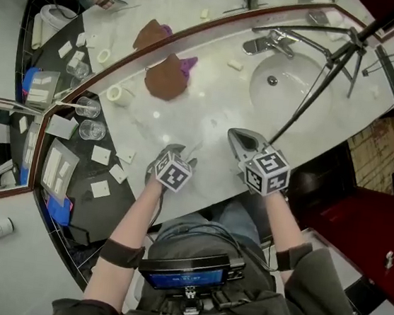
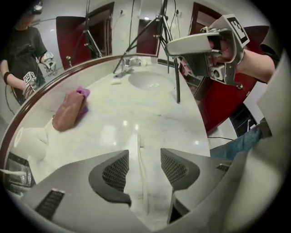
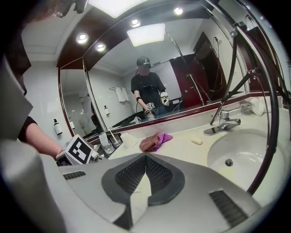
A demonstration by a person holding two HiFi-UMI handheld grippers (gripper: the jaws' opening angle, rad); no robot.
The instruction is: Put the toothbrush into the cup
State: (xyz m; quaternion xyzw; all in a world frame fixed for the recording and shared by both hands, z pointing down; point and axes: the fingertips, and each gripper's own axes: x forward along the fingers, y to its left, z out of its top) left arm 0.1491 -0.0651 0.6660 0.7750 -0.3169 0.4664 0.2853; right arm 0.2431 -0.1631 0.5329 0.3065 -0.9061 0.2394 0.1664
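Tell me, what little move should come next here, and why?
Probably lower the left gripper slightly and close it on the toothbrush. Its jaws stand open, and the white toothbrush lies on the counter between them without touching the pads, so nothing is held yet.

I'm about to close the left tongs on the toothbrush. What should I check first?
1. Left tongs open: ok.
2. Toothbrush lies on the counter between them, lengthwise: ok.
3. Pads touching the toothbrush: not ok, there are gaps on both sides.
4. Right tongs shut, empty, clear of the toothbrush: ok.
5. Cup upright at the counter's left end: ok.
6. Cup empty: cannot tell.
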